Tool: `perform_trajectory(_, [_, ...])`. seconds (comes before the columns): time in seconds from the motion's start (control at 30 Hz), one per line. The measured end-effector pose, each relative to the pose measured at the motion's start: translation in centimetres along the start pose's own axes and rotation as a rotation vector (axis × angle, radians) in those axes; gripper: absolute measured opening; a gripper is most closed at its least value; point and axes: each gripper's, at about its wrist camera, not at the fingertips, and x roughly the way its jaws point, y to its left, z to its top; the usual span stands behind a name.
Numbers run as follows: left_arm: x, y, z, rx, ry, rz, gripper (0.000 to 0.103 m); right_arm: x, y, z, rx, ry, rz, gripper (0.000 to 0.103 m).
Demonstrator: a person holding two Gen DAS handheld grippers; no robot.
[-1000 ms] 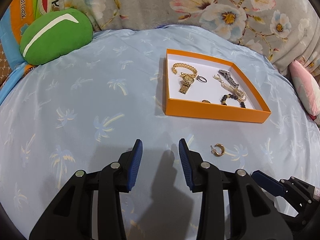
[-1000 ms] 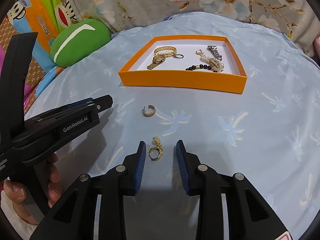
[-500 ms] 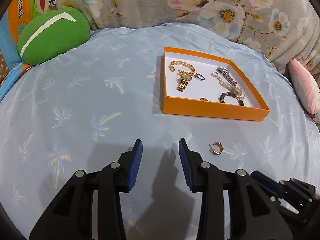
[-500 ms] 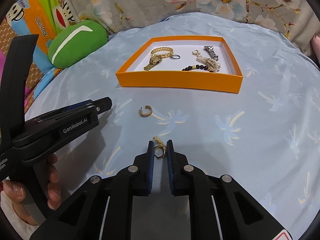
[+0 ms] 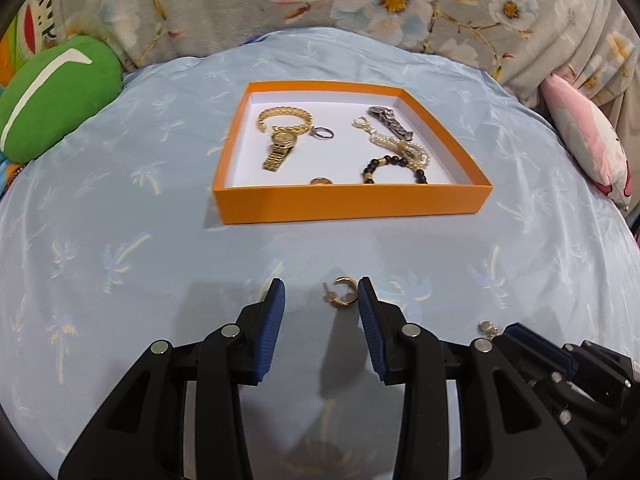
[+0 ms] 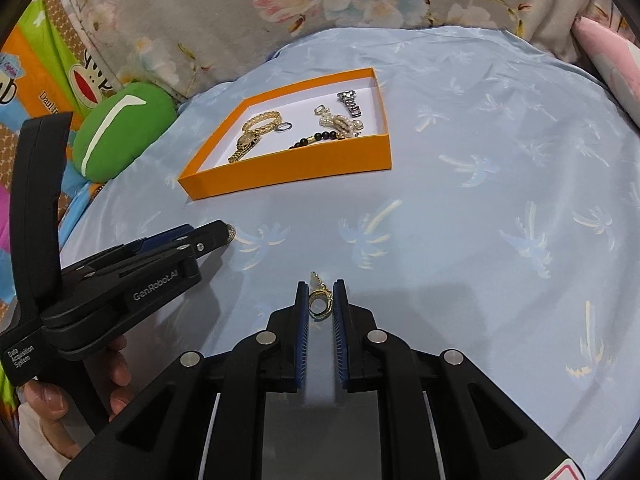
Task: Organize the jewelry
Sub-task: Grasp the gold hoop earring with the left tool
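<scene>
An orange box (image 5: 348,208) sits mid-bed and holds a gold watch (image 5: 280,144), bead and pearl bracelets and rings. In front of it a gold hoop earring (image 5: 342,294) lies on the sheet between the fingers of my left gripper (image 5: 320,285), close to the right pad. That gripper is open and no pad presses the hoop. My right gripper (image 6: 320,286) is shut on a gold charm earring (image 6: 320,305), whose charm sticks out past the tips. In the right wrist view the left gripper (image 6: 216,232) reaches in from the left, its tip at the hoop earring (image 6: 231,234).
A green cushion (image 5: 56,96) lies at the far left and a pink pillow (image 5: 588,136) at the far right. Floral fabric (image 5: 360,0) rises behind the bed. A person's hand (image 6: 48,404) holds the left gripper's handle. The sheet is light blue with palm prints.
My right gripper closed on the charm earring. My left gripper slid right, so the hoop earring that lay to its right now lies between its fingers. Both views rolled slightly.
</scene>
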Motion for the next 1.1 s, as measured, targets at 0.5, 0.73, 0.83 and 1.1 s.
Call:
perform_trajectory(0.5, [0.6,-0.7,0.4,0.002,0.009,0.042,0.017,0.3,0.1,0.0,0.001,0.013,0.009,0.011])
perform_trajectory(0.73, [-0.1,0.0,0.1,-0.033,-0.019,0.016,0.017,0.2,0.1,0.0,0.002,0.008,0.012,0.011])
perform_trajectory(0.83, [-0.3,0.2,0.0,-0.042,-0.027,0.015,0.017,0.1,0.1,0.0,0.005,-0.003,0.017,0.011])
perform_trajectory(1.1, [-1.0,0.3,-0.5,-0.052,-0.035,0.021,0.017,-0.3,-0.1,-0.1,0.013,-0.023,0.026,0.011])
